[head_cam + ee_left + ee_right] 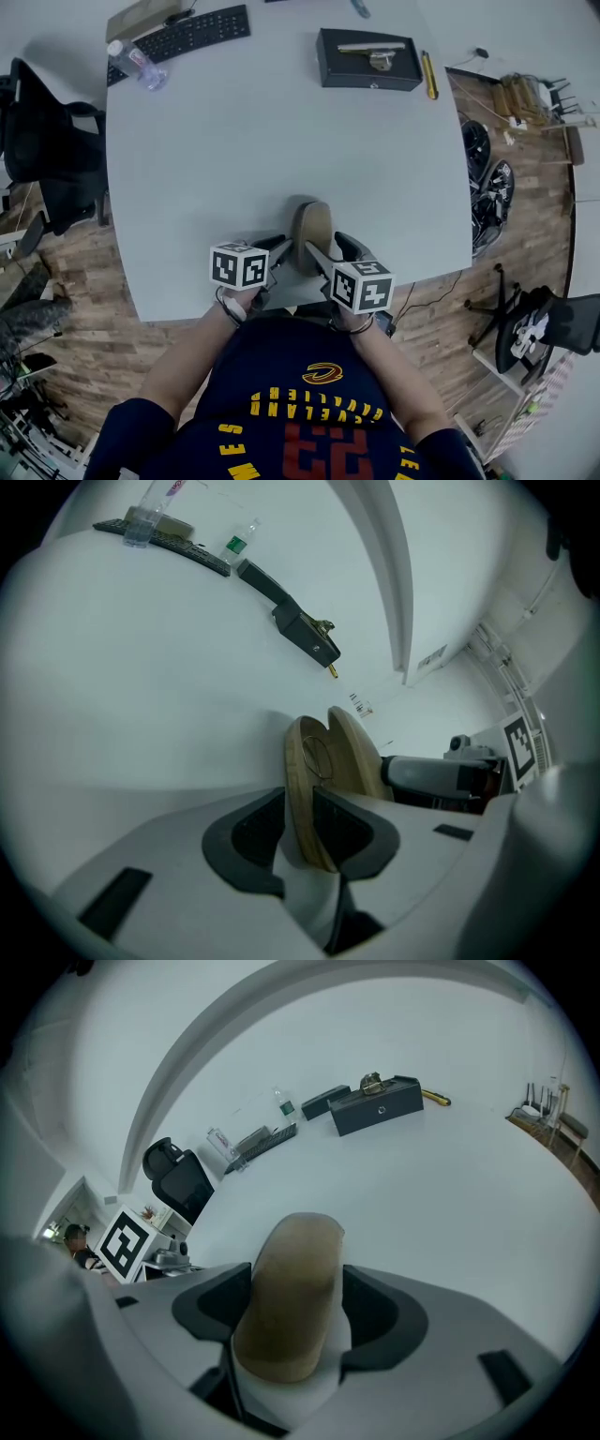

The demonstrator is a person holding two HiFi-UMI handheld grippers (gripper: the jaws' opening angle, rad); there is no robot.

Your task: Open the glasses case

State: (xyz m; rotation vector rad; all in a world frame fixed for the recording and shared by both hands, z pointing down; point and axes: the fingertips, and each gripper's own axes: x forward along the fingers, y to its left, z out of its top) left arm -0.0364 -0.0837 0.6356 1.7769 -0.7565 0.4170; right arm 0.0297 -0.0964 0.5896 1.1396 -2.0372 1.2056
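- The left gripper (298, 834) is clenched on one thin wooden shell of the glasses case (307, 771). A faint wiry loop on that shell is hard to make out.
- The right gripper (298, 1309) is clamped on the case's rounded back.
- The case's two shells stand parted in a narrow V, and its inside is hidden.
- The single case sits at the near edge of the table (281, 150), between the two grippers.
- Well beyond are one black box (367, 58), one keyboard (183, 36) and one bottle (136, 64).

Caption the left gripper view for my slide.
Left gripper clamps one shell of the tan glasses case, slightly parted from its other shell.
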